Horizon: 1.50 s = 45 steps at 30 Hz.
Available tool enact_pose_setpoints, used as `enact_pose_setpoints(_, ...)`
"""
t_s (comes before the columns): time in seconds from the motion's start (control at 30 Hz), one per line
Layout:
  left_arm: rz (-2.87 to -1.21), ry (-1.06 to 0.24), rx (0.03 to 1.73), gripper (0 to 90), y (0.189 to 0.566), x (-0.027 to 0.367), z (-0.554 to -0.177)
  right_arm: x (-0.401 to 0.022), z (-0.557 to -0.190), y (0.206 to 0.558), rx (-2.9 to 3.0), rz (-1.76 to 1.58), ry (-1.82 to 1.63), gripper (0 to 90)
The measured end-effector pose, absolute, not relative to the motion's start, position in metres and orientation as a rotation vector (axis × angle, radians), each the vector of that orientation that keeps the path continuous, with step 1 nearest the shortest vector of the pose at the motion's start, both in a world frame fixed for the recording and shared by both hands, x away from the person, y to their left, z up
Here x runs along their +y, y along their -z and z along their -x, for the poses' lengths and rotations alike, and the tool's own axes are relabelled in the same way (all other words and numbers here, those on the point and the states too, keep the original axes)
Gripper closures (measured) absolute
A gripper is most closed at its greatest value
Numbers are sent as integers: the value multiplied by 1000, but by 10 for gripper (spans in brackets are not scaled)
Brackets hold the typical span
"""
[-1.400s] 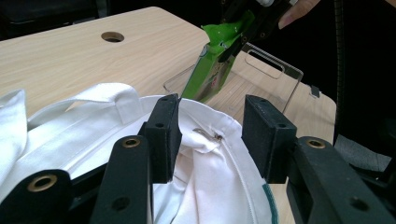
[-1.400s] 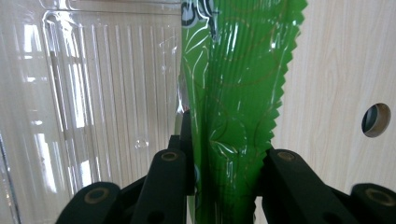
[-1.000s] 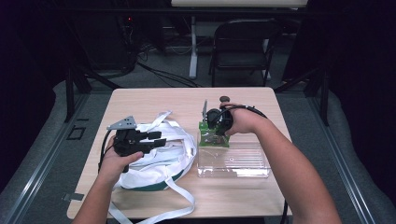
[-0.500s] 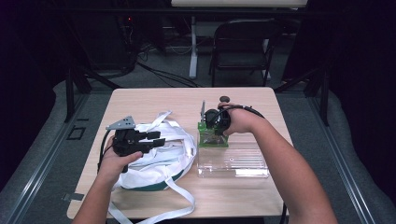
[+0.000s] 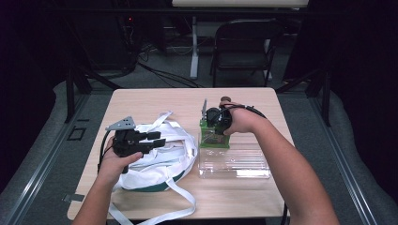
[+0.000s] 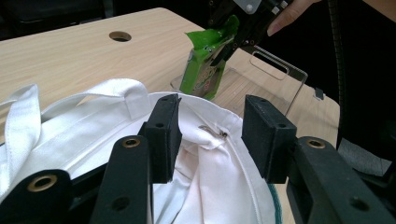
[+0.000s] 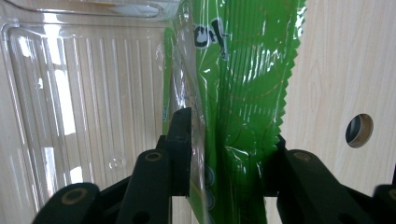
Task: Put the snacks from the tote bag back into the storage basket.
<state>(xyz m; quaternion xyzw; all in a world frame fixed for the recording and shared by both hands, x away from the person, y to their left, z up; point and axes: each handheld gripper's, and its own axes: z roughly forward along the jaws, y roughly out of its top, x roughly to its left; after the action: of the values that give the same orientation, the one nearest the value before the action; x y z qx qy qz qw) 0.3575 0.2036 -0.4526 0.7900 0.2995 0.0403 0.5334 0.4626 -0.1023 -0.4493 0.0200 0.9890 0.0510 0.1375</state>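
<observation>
High view: right gripper (image 5: 212, 123) clamping glossy green crinkly snack packet (image 5: 213, 136) upright at clear ribbed plastic tray (image 5: 234, 164) end; left gripper (image 5: 141, 140), jaws spread empty, hovering over white cloth tote bag (image 5: 159, 161) on tabletop (image 5: 155, 101). Packet seemingly not yet bagged.

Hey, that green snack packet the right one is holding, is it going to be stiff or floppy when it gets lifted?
Probably floppy: the green packet is thin, crinkled film, creased where the right hand-held gripper pinches it. Likely light, since a grip on one edge keeps it upright over the clear tray. The glossy film may be slippery.
</observation>
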Motion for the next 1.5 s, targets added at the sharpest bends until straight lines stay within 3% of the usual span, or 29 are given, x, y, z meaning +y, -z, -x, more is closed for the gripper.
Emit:
enact_pose_setpoints(0.2,-1882,-94,715,566,453,204,-358,-104,-464,450,2843,-83,-175,564)
enact_pose_setpoints(0.53,-1881,-95,715,567,453,205,-357,-102,-464,446,2812,-82,-200,496)
enact_pose_setpoints(1.5,-1875,-100,727,556,453,206,-357,-105,-465,432,2756,-141,-253,456)
